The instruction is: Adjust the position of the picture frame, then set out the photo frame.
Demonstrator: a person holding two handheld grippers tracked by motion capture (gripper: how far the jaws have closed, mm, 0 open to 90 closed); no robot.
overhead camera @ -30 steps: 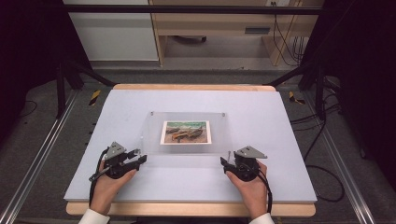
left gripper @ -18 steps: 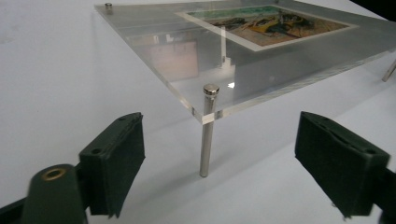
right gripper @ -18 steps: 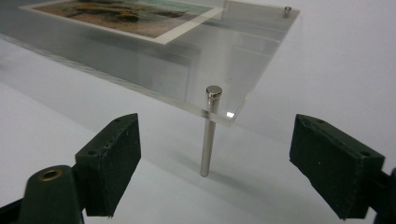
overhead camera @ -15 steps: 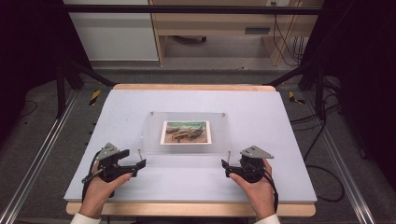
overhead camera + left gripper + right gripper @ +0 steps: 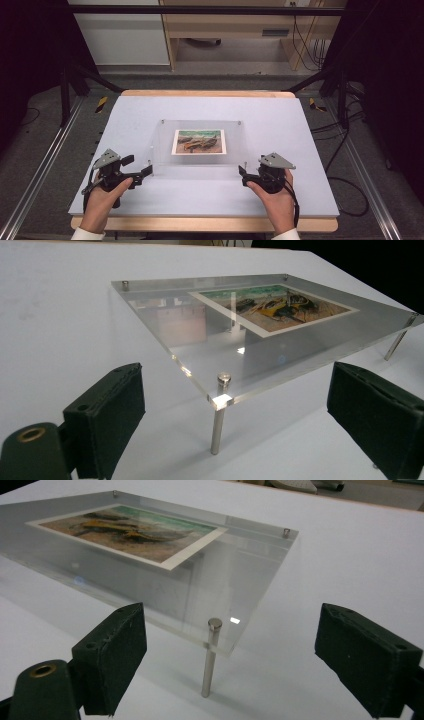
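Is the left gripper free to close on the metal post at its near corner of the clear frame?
Probably yes: the left gripper is open, the post stands between its fingers, nothing blocking.

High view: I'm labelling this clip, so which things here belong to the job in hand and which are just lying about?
In the job:
- clear acrylic picture frame on metal standoff legs
- left gripper, jaws open at its near left corner
- right gripper, jaws open at its near right corner

Just lying about:
- yellow-and-black floor markers
- cables right of the table
- wooden bench behind
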